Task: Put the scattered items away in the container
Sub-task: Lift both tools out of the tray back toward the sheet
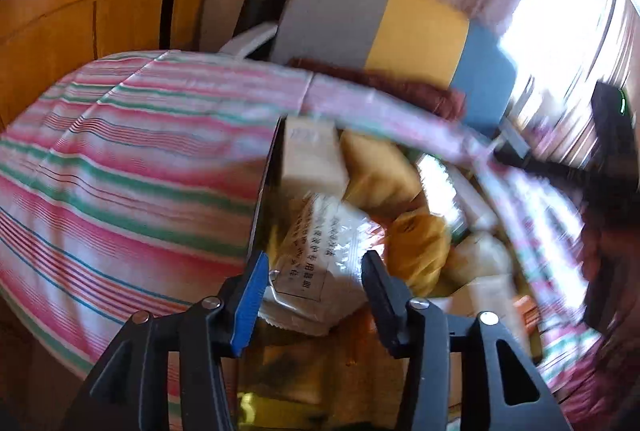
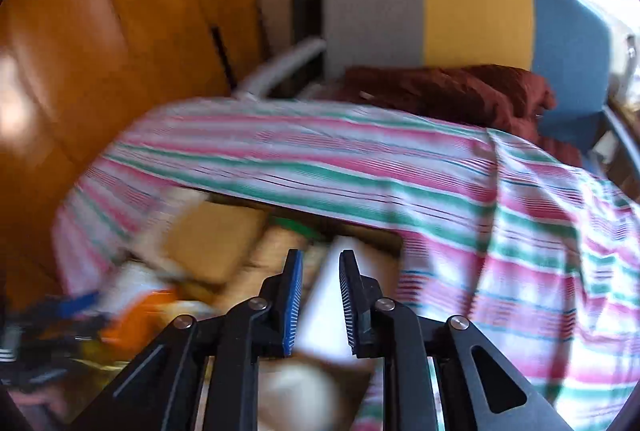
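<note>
**A:** What's the left gripper (image 1: 316, 271) doing over that box?

**B:** It hangs above the container (image 1: 264, 199), a dark-walled box sunk into the striped bedcover (image 1: 120, 167). A white printed packet (image 1: 320, 263) lies between its fingers (image 1: 252, 295). The gap is fairly narrow, but I can't tell whether the pads actually press the packet or it just lies on the pile beneath. Too much blur.

**A:** And the container itself?

**B:** Already well filled. A pale box (image 1: 312, 159) stands against the far wall, yellowish packets (image 1: 380, 171) beside it, an orange-yellow wrapper (image 1: 416, 243) just right of the white packet. Everything is heaped loosely, which I'd guess comes from dropping things in rather than stacking them.

**A:** The right gripper (image 2: 320, 295)?

**B:** Its fingers (image 2: 294, 303) stand close together, and from what I can see nothing is pinched between them. A white item (image 2: 332, 303) shows through the slot, though it looks to lie below, inside the box. A tan carton (image 2: 216, 243) and an orange packet (image 2: 148, 311) sit off to the left.

**A:** Why is the cover pulled up like that?

**B:** The striped cloth (image 2: 400, 167) drapes over the box's far edge, so the hands come in at a downward slant from the near side. Beyond it lie a dark red blanket (image 2: 460, 91) and a grey, yellow and blue headboard (image 2: 476, 11).
</note>
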The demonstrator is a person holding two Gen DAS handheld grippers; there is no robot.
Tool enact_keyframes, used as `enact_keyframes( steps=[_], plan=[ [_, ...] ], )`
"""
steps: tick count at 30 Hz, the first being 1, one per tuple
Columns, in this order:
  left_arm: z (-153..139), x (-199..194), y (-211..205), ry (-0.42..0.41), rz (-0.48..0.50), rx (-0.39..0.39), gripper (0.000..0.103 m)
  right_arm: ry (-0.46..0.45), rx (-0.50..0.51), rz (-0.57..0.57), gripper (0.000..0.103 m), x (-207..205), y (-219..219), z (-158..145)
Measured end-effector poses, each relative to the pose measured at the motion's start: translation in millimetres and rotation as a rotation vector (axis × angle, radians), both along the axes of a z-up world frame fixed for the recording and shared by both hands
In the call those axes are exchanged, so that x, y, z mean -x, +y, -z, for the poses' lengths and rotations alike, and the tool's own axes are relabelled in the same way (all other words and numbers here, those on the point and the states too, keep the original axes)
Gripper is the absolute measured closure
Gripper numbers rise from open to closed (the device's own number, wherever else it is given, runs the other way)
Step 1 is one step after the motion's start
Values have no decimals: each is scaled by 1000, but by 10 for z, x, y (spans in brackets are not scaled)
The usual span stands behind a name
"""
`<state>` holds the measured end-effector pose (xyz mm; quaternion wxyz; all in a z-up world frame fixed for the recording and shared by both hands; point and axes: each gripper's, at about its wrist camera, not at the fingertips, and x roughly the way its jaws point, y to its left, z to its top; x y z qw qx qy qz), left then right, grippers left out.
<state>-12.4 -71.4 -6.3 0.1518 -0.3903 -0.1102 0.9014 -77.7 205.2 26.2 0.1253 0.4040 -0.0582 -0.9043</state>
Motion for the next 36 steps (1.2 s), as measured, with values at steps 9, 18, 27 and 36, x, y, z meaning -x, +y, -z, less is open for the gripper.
enact_keyframes(
  steps=[9, 18, 27, 36],
  plan=[
    [2, -123, 142, -35, 32, 259, 58, -157, -3, -417, 84, -84, -1267, 231],
    [157, -99, 139, -95, 47, 267, 55, -200, -165, -329, 82, 141, -1407, 512],
    [-34, -82, 202, -50, 19, 323, 50, -58, 66, -158, 60, -362, -445, -95],
    [-355, -147, 416, 54, 36, 228, 47, -205, 58, -158, 59, -975, -73, 120]
  ],
)
